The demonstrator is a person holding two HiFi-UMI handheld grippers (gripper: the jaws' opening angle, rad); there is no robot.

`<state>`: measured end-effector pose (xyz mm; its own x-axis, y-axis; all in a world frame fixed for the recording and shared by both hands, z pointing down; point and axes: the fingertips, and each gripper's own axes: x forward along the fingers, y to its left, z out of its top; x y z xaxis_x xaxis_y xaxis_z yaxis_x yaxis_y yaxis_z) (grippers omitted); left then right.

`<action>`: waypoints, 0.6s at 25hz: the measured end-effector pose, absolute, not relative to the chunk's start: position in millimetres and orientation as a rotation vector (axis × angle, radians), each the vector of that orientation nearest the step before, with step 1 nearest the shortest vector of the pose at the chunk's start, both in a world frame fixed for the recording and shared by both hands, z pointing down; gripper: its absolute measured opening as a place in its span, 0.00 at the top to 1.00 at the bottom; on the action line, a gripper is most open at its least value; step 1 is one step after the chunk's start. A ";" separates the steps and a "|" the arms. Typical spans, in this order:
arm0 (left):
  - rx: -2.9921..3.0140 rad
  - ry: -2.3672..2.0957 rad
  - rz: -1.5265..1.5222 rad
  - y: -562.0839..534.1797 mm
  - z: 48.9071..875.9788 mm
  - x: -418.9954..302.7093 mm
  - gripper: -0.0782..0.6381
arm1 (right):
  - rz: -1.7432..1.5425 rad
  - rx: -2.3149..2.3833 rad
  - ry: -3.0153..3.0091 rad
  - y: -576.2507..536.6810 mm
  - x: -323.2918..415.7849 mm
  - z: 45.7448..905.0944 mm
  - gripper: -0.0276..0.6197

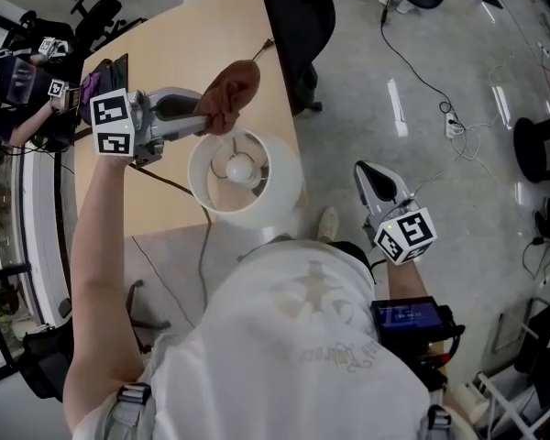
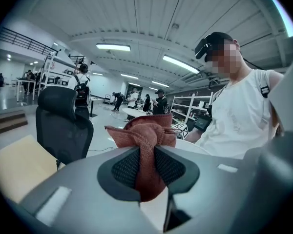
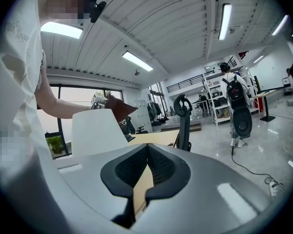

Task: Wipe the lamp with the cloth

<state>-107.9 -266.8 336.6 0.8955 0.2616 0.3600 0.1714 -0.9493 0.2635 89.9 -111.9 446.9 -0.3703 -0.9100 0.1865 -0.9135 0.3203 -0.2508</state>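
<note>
The lamp stands at the near edge of the table [image 1: 183,53]. I look down into its white shade [image 1: 273,195] at the bulb [image 1: 242,169]. My left gripper [image 1: 202,117] is shut on a reddish-brown cloth [image 1: 229,94], which is bunched just above the shade's far rim. In the left gripper view the cloth [image 2: 146,140] is pinched between the pads of the left gripper [image 2: 147,172]. My right gripper [image 1: 371,177] hangs to the right of the lamp, apart from it, jaws together and empty. The right gripper view shows the right gripper [image 3: 147,165], the shade [image 3: 97,128] and the cloth [image 3: 118,108] over it.
A black office chair [image 1: 298,16] stands at the table's far right edge. The lamp's cord [image 1: 202,246] runs down over the near table edge. Cables and a power strip [image 1: 454,128] lie on the floor to the right. People stand further off in the room.
</note>
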 end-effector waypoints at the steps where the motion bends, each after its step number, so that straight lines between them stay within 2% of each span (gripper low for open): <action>1: 2.824 0.337 0.609 -268.5 342.0 -106.1 0.76 | 0.498 1.765 -2.540 -112.6 91.8 446.3 0.94; 15: 2.747 0.267 1.009 -296.8 453.2 -82.0 0.76 | 0.531 1.803 -2.533 -117.6 102.9 460.3 0.94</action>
